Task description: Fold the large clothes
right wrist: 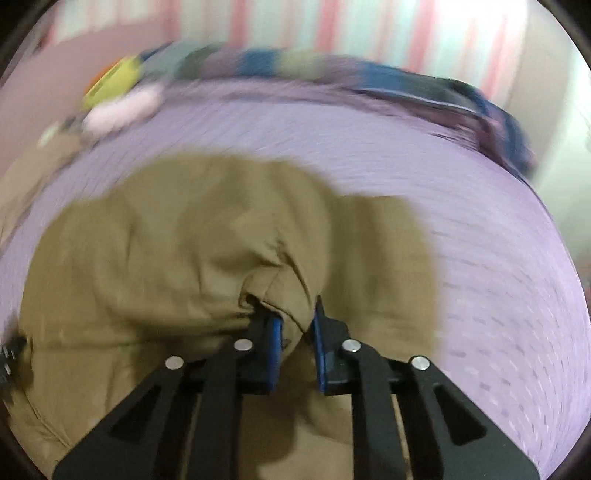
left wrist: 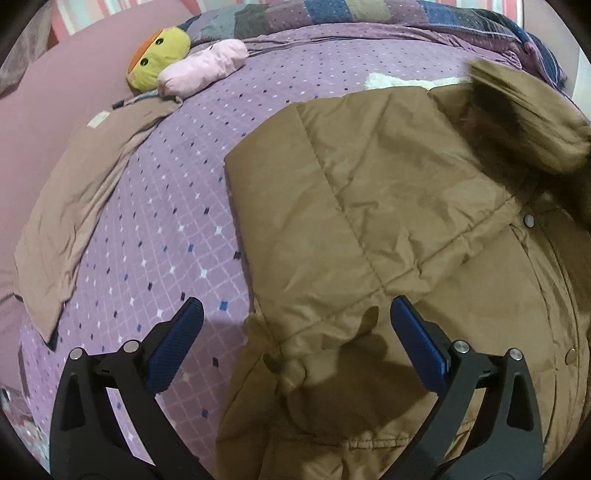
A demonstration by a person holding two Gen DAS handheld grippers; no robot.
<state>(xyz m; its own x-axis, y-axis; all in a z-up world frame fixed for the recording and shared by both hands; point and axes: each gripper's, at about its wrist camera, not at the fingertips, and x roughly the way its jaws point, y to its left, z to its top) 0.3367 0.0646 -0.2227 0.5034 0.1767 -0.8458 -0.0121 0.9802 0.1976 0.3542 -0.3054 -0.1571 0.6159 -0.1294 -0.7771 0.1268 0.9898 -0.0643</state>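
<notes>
Lying spread across the purple diamond-patterned bedspread [left wrist: 177, 206], the brown quilted jacket [left wrist: 369, 206] fills the right and lower part of the left wrist view, its stitched seams running diagonally and metal snap buttons [left wrist: 529, 220] showing along its right edge. The jacket's fur-trimmed hood [left wrist: 517, 110] sits at the upper right, blurred. The left gripper [left wrist: 295, 314] hangs above the jacket's lower left edge with its blue-padded fingers [left wrist: 177, 347] spread wide apart, holding nothing; one finger is over the bedspread, the other over the jacket. To the left on the bed lies a flat tan garment [left wrist: 77, 206], well apart from the jacket. Near the far left corner rest a yellow-and-orange plush toy [left wrist: 159, 59] and a pale pink plush piece [left wrist: 203, 66], touching each other. A patchwork quilt [left wrist: 332, 18] in blue, grey and purple lies bunched along the far edge of the bed.

Right wrist view, heavily motion-blurred: the right gripper [right wrist: 297, 332] has its blue pads [right wrist: 276, 343] drawn close together on a gathered fold of the jacket [right wrist: 184, 240], the fabric rising between the fingers. Purple bedspread [right wrist: 480, 258] surrounds the jacket, and pink-and-white striped wall [right wrist: 332, 26] shows behind.
</notes>
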